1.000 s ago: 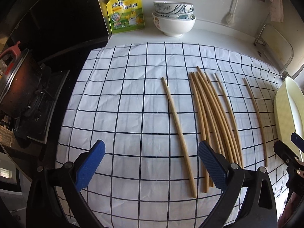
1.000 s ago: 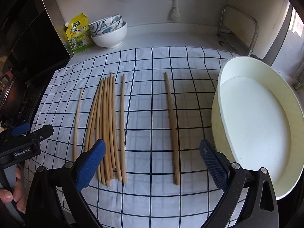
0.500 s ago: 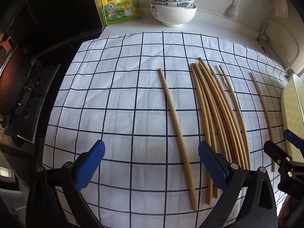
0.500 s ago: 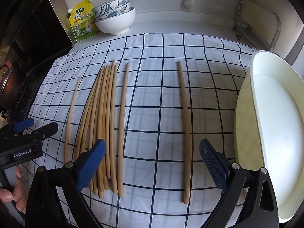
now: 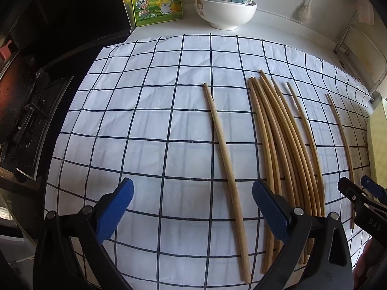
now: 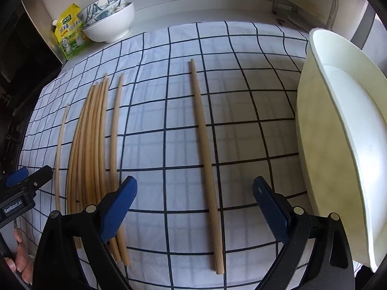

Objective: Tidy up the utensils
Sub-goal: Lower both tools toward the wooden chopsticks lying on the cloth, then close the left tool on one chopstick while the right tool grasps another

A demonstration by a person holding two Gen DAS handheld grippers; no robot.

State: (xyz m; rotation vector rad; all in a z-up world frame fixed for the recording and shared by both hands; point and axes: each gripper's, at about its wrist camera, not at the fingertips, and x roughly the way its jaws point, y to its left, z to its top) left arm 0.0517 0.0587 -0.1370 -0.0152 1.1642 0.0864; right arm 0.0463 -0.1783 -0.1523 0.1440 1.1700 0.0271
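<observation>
Several wooden chopsticks lie lengthwise on a white cloth with a dark grid. A bundle lies in the middle, also in the right wrist view. One single chopstick lies left of the bundle, between the fingers of my open, empty left gripper. Another single chopstick lies right of the bundle, between the fingers of my open, empty right gripper. Both grippers hover low over the cloth's near edge.
A cream oval tray stands at the cloth's right edge. Stacked bowls and a yellow seasoning pouch stand at the back. A dark stove with a pot is at the left.
Both grippers have moved forward and lower toward the cloth, so the chopsticks appear larger and closer. Both stay open. The chopsticks have not moved.
</observation>
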